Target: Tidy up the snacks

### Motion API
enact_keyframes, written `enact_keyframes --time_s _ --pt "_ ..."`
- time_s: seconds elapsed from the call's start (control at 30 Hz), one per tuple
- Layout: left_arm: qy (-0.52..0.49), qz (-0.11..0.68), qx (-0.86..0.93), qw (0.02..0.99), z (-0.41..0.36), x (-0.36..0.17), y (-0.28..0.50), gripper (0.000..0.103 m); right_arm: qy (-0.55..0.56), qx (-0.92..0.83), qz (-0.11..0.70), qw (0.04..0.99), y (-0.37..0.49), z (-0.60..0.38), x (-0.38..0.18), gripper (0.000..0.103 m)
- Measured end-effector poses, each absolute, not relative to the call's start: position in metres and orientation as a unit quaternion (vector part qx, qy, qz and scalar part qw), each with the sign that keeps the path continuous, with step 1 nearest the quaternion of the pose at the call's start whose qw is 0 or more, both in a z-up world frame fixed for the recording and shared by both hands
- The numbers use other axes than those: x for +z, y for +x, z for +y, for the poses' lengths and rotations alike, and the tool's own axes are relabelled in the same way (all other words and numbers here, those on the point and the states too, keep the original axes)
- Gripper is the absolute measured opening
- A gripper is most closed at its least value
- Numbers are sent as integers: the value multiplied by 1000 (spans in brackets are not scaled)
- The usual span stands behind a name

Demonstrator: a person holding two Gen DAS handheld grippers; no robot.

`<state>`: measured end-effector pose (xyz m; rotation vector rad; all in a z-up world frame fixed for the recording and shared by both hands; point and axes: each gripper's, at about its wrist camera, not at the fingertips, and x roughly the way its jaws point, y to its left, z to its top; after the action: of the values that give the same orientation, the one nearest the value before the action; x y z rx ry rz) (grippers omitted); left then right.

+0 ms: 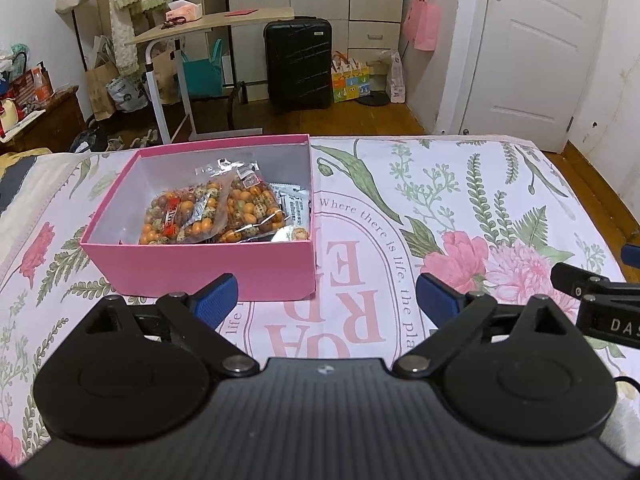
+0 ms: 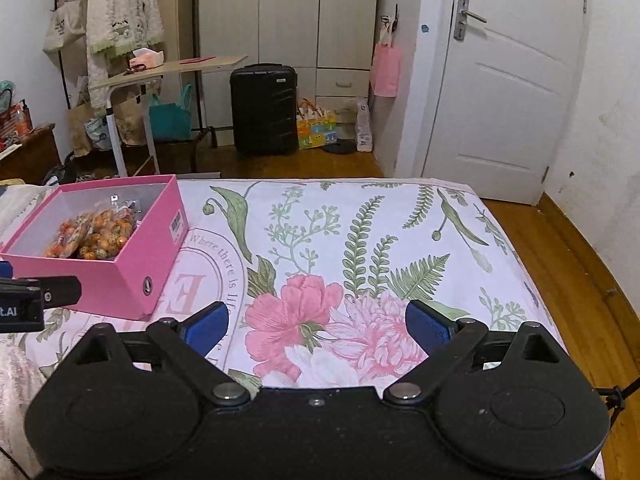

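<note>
A pink box (image 1: pixel 200 264) stands on the floral bedspread (image 1: pixel 440 208). It holds clear bags of orange and speckled snack balls (image 1: pixel 188 216) and white sachets (image 1: pixel 294 204). My left gripper (image 1: pixel 326 298) is open and empty, just in front of the box's near wall. My right gripper (image 2: pixel 316 324) is open and empty over the pink flower print, to the right of the box (image 2: pixel 132 272). The snack bags (image 2: pixel 94 236) show inside it there too. The right gripper's tip shows at the left wrist view's right edge (image 1: pixel 592 292).
The bed's far edge (image 1: pixel 400 138) drops to a wooden floor. Beyond stand a black suitcase (image 1: pixel 298 64), a rolling side table (image 1: pixel 208 26), bags, a wardrobe and a white door (image 1: pixel 544 48). The bed's right edge (image 2: pixel 532 272) borders floor.
</note>
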<state>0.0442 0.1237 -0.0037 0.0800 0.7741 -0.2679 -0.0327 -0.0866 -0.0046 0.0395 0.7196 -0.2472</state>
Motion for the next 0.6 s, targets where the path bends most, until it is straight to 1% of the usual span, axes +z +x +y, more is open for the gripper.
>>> enact_keyframes --time_s 0.6 --pt "44 391 -118 912 123 -4 42 97 25 -148 378 914 -31 -86 -3 97"
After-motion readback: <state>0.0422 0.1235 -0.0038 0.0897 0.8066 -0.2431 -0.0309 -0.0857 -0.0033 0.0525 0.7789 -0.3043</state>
